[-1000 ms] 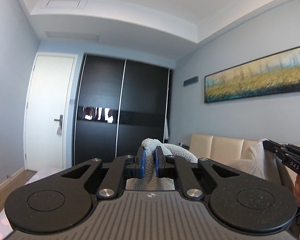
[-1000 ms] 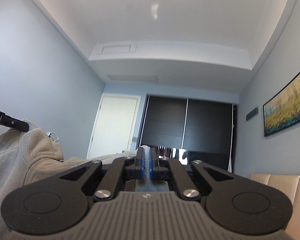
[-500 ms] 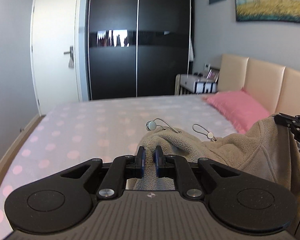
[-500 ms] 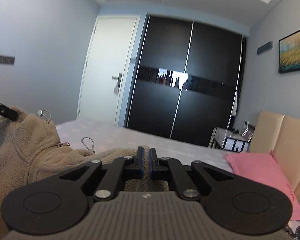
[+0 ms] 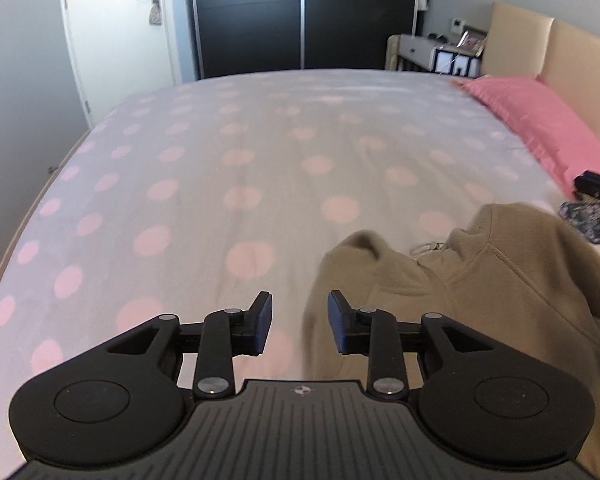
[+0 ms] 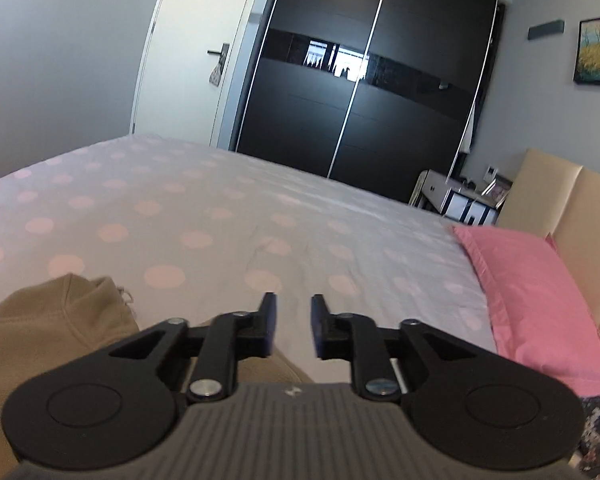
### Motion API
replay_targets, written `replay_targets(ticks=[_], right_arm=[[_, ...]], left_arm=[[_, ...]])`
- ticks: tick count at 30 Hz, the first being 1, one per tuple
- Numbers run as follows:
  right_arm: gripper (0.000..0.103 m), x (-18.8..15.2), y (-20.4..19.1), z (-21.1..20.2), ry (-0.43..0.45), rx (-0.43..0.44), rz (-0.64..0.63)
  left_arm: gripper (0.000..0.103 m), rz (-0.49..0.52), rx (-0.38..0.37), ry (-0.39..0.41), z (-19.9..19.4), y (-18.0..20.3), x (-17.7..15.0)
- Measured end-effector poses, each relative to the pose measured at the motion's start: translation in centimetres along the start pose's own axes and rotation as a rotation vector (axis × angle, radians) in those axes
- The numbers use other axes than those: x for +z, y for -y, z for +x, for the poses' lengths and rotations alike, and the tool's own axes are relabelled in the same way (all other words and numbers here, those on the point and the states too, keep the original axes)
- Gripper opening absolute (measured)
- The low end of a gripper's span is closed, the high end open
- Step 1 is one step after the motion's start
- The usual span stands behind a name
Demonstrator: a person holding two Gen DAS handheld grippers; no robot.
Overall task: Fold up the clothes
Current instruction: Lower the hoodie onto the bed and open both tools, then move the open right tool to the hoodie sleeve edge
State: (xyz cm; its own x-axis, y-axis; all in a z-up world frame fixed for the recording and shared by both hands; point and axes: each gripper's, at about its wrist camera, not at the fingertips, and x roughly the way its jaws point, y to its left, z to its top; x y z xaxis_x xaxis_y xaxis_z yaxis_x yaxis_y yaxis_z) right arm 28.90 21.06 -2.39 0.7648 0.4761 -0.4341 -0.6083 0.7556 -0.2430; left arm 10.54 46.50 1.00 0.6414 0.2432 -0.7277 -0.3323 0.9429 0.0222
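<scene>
Fleece (image 5: 460, 300), a tan zip-neck top, lies on the bed (image 5: 240, 168) with its collar and drawcord toward the far side. In the left wrist view it sits just right of the left tongs (image 5: 300, 326). In the right wrist view it lies left of and under the right tongs (image 6: 293, 326).

Both tongs are opening and parted a modest way. Nothing shows between the right pair but the spotted sheet. The fleece's near left edge runs under the gap of the left pair, and the pads are clear of it.

The step in hand looks like letting go after laying the garment down, then smoothing it for the first fold. To do it well, the tongs should open fully before they draw away, so no pile catches on a pad and drags the cloth. The body looks rumpled, with humps at the shoulder and collar, so it wants flattening first. Each next grip should take a firm seam or hem, not loose pile. The pink pillow (image 6: 540, 292) and a patterned cloth (image 5: 588, 222) lie close on the right, so folds should go toward the open sheet.
</scene>
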Motion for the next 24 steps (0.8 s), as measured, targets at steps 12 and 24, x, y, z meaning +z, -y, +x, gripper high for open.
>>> replay_targets(ticks=[12, 24], right_arm=[[0.044, -6.7, 3.7, -7.7, -0.171, 0.017, -0.001], [0.060, -12.3, 9.1, -16.9, -0.285, -0.034, 0.106]], left_arm=[[0.043, -0.086, 0.049, -0.101, -5.3, -4.4, -7.4], [0.051, -0.127, 0.030, -0.137, -9.7, -3.9, -14.8]])
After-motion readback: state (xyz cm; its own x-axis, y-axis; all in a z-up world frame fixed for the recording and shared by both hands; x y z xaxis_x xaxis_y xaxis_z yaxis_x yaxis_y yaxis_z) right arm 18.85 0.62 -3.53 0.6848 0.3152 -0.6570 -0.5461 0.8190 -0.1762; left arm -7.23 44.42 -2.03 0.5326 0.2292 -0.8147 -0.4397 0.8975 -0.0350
